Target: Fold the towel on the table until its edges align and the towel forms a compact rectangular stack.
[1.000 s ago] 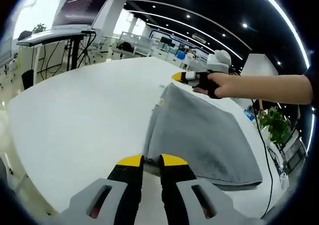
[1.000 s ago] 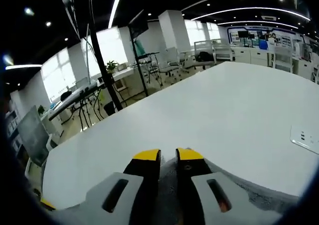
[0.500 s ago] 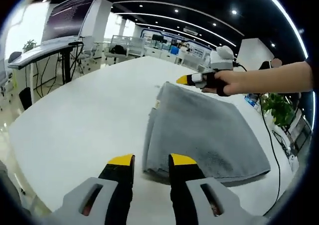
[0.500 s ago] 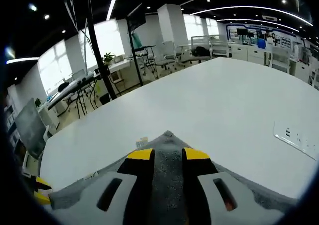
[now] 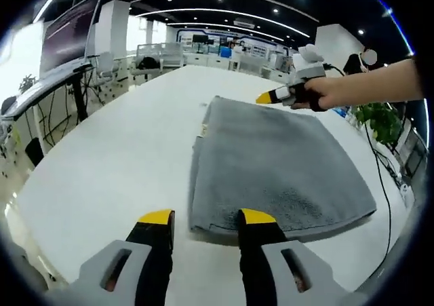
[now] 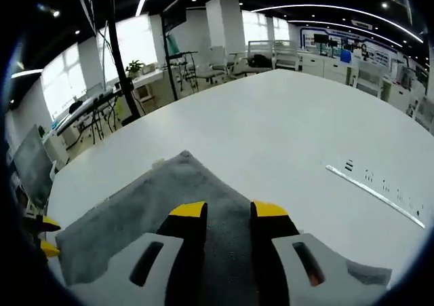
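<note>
Since the earlier frames, both hand-held grippers had let go of the towel (image 5: pixel 278 163) and drawn back, their jaws spreading apart. The grey towel lay flat on the white worktop (image 5: pixel 108 157), folded into a rough rectangle with a doubled edge along one long side and a small label at one corner.

In the left gripper view, the left hand-held gripper (image 5: pixel 205 217) hovered just short of the towel's near edge, yellow-tipped jaws apart and holding nothing. At the towel's far corner, the right hand-held gripper (image 5: pixel 270 97) was held by a person's hand (image 5: pixel 319 94), the arm reaching over the worktop.

In the right gripper view, the right hand-held gripper (image 6: pixel 227 209) sat above the towel (image 6: pixel 149 204), jaws apart and empty. Beyond the towel ran a thin strip (image 6: pixel 373 192) on the worktop (image 6: pixel 285 123). Desks, chairs and a monitor stand ringed the worktop; a potted plant (image 5: pixel 381 119) stood past the towel.
</note>
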`<state>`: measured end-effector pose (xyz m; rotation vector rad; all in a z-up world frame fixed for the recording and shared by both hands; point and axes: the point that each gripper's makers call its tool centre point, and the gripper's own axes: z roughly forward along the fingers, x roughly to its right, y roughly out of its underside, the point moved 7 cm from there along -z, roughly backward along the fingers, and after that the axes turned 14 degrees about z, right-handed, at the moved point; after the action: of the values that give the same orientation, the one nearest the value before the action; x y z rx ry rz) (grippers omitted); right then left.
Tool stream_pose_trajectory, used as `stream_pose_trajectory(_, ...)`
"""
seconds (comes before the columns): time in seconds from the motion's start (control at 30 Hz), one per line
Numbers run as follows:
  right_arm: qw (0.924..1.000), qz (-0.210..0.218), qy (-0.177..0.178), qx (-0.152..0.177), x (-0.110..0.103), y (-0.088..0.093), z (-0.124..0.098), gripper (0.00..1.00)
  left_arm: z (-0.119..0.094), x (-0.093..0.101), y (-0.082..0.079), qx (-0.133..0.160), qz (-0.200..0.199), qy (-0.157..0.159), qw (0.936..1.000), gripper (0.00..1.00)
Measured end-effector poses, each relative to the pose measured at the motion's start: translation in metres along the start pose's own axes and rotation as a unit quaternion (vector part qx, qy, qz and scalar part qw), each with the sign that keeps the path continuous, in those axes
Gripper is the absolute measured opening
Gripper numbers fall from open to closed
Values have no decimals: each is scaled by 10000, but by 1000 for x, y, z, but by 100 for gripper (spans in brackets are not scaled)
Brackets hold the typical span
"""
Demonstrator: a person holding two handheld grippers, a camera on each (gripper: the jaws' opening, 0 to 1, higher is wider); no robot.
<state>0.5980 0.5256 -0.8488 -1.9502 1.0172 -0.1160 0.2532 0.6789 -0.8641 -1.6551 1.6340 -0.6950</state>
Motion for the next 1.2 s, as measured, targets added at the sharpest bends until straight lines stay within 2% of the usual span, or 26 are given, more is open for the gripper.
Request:
stream_pose_trajectory(0.23, 9998, 31, 203, -4, 30, 6, -18, 27, -4, -17, 3, -103, 31, -117, 9999, 38)
stream_pose_trajectory(0.57, 9979, -123, 630, -42, 75, 17, -58, 28, -3, -15, 0, -122, 178, -103, 9997, 38)
stream_pose_trajectory(0.93, 9923, 279, 1207, 79, 120, 27, -99, 28, 2, -14, 0, -150, 194, 8, 9997, 37)
stream_pose_trajectory(1.1, 9893, 496, 1374, 56, 141, 36, -107, 28, 6, -15, 3, -149, 165, 60, 9997, 35)
stream_pose_trajectory(1.2, 9875, 634, 1440, 27, 146, 44, -110, 28, 7, -14, 3, -112, 165, 60, 9998, 35)
